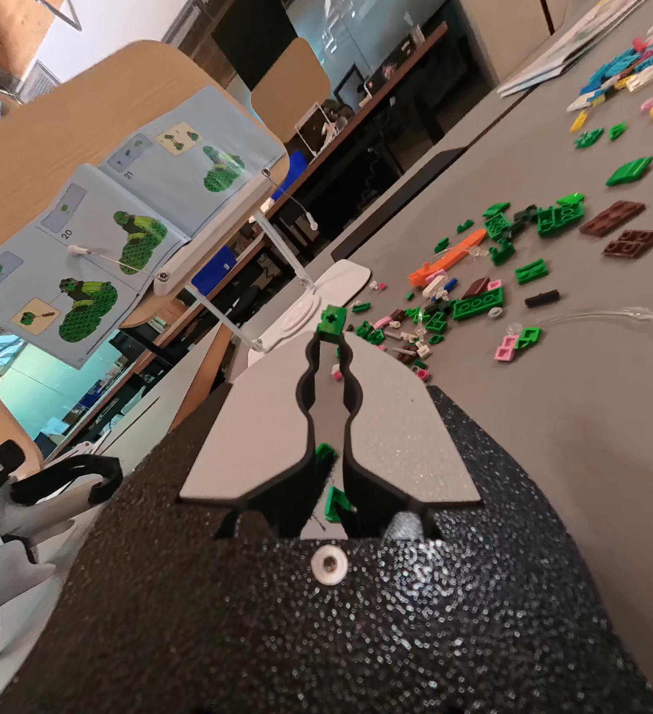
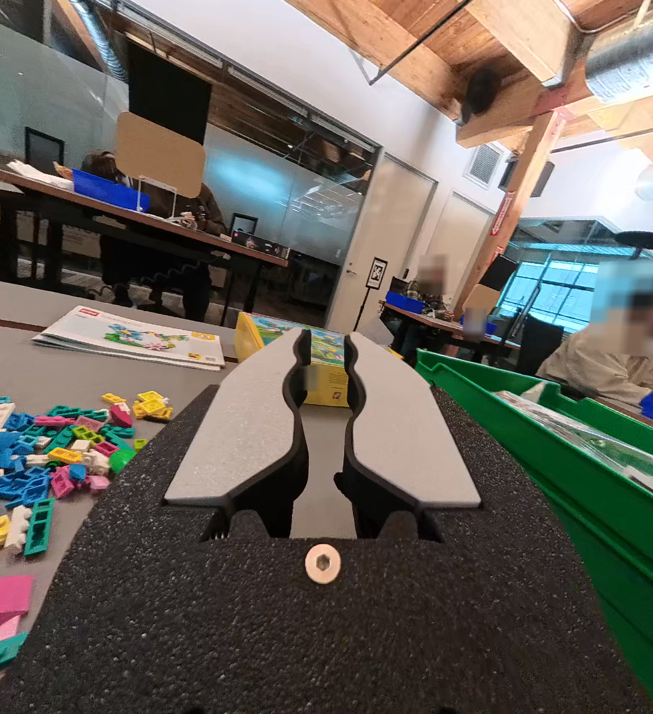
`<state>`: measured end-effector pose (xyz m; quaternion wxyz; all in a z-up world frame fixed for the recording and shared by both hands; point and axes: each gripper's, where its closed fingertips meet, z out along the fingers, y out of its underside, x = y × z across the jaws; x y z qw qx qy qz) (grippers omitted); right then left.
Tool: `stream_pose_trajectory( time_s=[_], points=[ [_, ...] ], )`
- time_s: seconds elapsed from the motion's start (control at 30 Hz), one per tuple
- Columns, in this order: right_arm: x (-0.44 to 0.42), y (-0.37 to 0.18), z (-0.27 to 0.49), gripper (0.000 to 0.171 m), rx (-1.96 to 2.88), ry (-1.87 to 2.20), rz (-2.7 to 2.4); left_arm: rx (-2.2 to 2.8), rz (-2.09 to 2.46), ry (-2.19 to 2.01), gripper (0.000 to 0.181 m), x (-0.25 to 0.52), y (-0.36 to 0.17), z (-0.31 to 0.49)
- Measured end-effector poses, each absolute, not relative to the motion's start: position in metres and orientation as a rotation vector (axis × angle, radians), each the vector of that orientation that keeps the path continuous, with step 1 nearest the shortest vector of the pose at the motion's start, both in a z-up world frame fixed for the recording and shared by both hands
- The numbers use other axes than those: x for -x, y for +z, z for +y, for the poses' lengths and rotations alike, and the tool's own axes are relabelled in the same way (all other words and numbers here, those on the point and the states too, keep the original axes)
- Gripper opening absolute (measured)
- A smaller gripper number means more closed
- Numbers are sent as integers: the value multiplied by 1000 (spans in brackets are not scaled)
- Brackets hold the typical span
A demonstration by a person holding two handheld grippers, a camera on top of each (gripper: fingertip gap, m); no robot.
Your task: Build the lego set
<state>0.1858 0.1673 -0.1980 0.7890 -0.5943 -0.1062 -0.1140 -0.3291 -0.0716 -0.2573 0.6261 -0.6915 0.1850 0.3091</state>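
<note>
My left gripper (image 1: 330,337) is shut on a small green brick (image 1: 331,317) with a cross hole, held at the fingertips above the grey table (image 1: 549,405). Loose green, brown, pink and orange pieces (image 1: 471,293) lie scattered on the table beyond it. An open instruction booklet (image 1: 123,216) stands on a white holder at the left. My right gripper (image 2: 328,340) is open and empty, held above the table (image 2: 85,382). A pile of blue, yellow, pink and teal pieces (image 2: 46,456) lies to its left.
A green bin (image 2: 572,483) stands close on the right of the right gripper. A yellow set box (image 2: 274,336) and a closed booklet (image 2: 131,340) lie ahead. Persons sit at tables behind. A black and white device (image 1: 27,510) sits at the left gripper's lower left. My right fingertips sit around 55 cm from my left ones.
</note>
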Motion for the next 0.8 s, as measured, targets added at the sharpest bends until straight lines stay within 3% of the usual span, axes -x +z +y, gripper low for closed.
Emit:
stream_pose_trajectory(
  time_s=[0.3,0.8],
  points=[
    [-182,-190,151,14,1243,-171,-218,1576,600,811,9,312,-267,-63],
    [-142,-226,143,9,1280,-243,-536,1565,885,928,9,286,-291,-54]
  ],
)
